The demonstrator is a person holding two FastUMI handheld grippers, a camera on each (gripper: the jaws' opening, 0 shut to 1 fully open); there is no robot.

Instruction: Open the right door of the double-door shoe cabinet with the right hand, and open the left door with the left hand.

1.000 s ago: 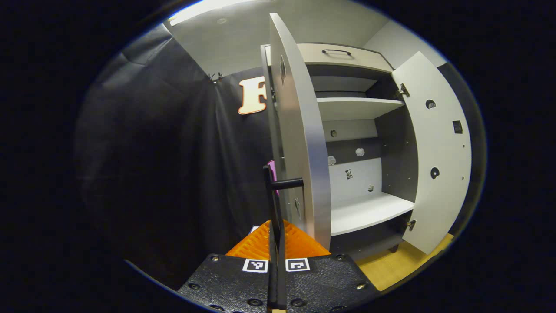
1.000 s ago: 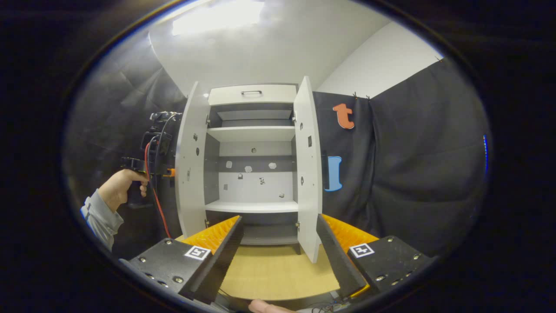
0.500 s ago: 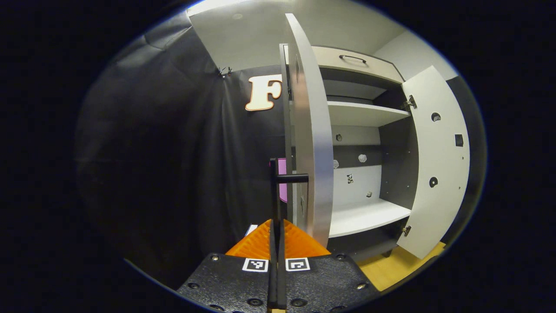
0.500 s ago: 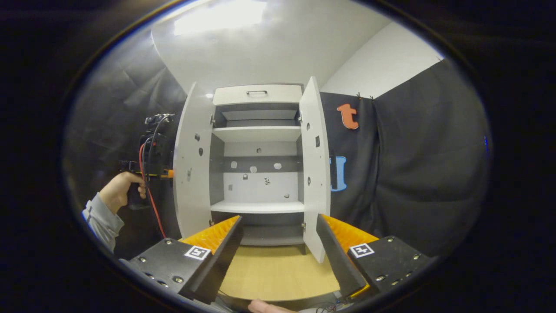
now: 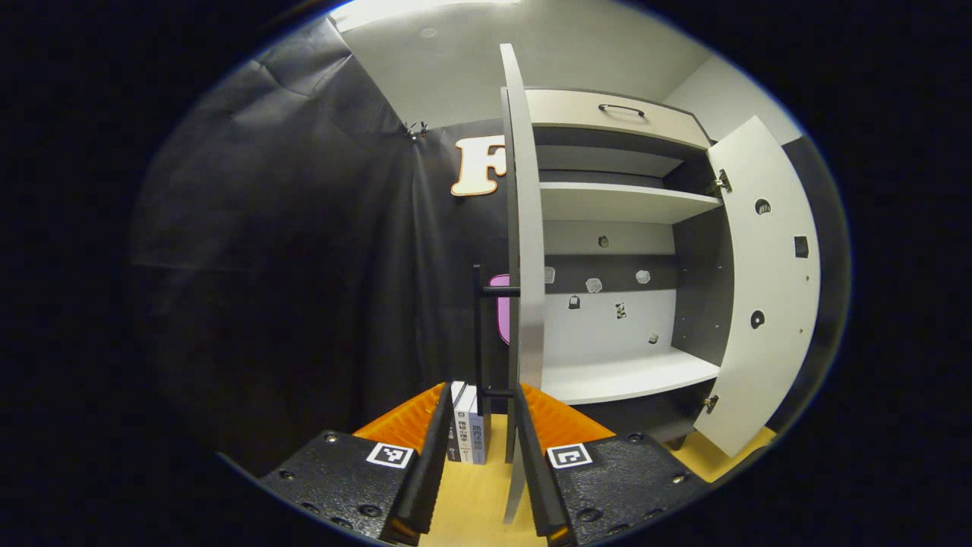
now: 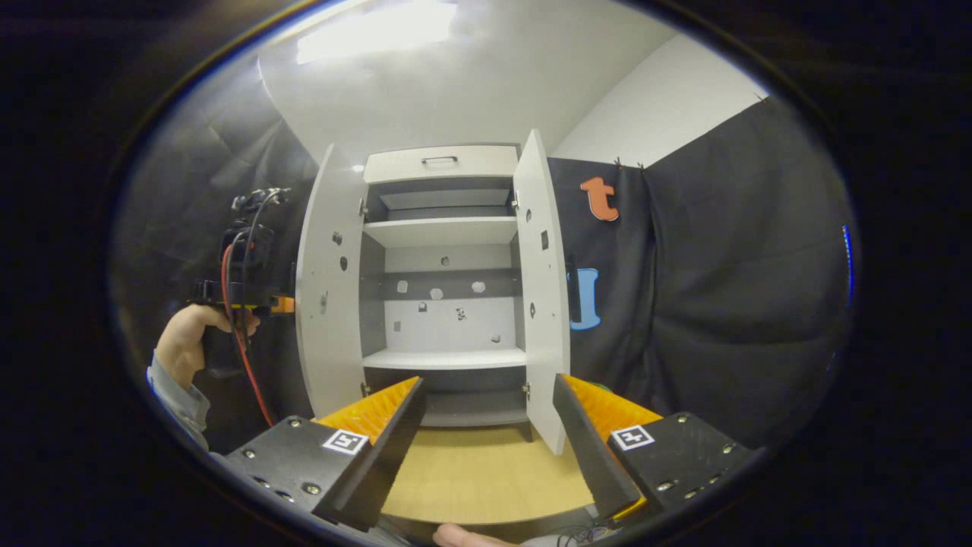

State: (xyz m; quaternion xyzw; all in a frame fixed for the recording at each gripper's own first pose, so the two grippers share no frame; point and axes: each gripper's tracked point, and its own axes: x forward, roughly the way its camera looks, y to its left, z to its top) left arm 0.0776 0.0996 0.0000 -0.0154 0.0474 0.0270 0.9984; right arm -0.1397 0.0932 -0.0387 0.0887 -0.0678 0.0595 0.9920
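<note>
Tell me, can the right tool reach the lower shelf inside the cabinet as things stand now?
Probably yes. Both the left door and the right door stand wide open, and the open right tool faces the bare lower shelf with nothing between them.

1. Light wooden floor [image 6: 486, 475] runs across the bottom of the right gripper view.
2. A few books [image 5: 467, 431] stand upright on it, seen low in the left gripper view.
3. Bright ceiling light [image 6: 376, 34] glows overhead.
4. Plain white wall [image 6: 668, 102] sits upper right.
</note>
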